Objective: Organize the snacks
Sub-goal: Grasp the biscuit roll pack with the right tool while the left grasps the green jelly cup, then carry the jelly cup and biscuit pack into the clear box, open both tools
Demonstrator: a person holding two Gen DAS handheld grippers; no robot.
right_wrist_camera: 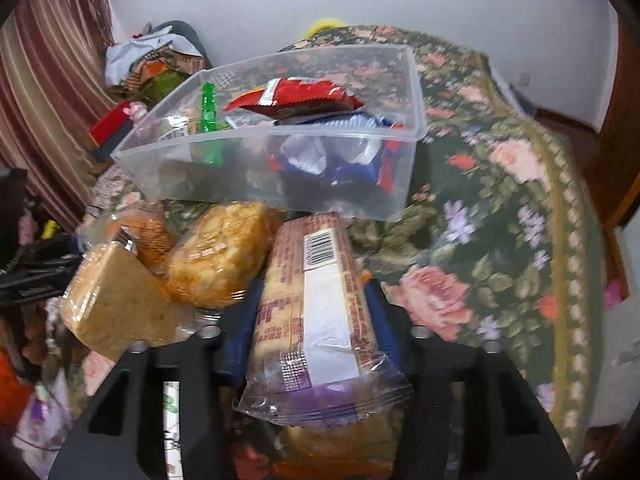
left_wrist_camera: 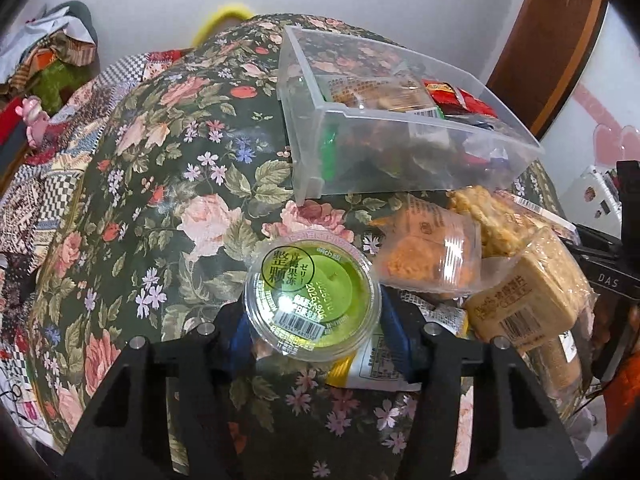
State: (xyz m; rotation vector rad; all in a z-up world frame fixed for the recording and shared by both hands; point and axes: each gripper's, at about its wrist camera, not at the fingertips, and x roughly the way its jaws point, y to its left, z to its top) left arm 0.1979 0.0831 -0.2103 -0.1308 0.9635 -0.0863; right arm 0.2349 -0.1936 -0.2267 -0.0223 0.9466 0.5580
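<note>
Left wrist view: left tongs (left_wrist_camera: 314, 330) clamp jelly cup (left_wrist_camera: 312, 300), right tongs (right_wrist_camera: 316, 332) clamp cracker pack (right_wrist_camera: 316, 304); lift both level, clear the pile, drop into bin (right_wrist_camera: 280, 176).

Yellow packet (left_wrist_camera: 362, 368) mostly hidden under jelly cup (left_wrist_camera: 312, 296); floral cloth (right_wrist_camera: 500, 200) blurred at right

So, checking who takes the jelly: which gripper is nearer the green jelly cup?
Left. The left gripper straddles the green jelly cup; the right gripper straddles a biscuit pack.
</note>
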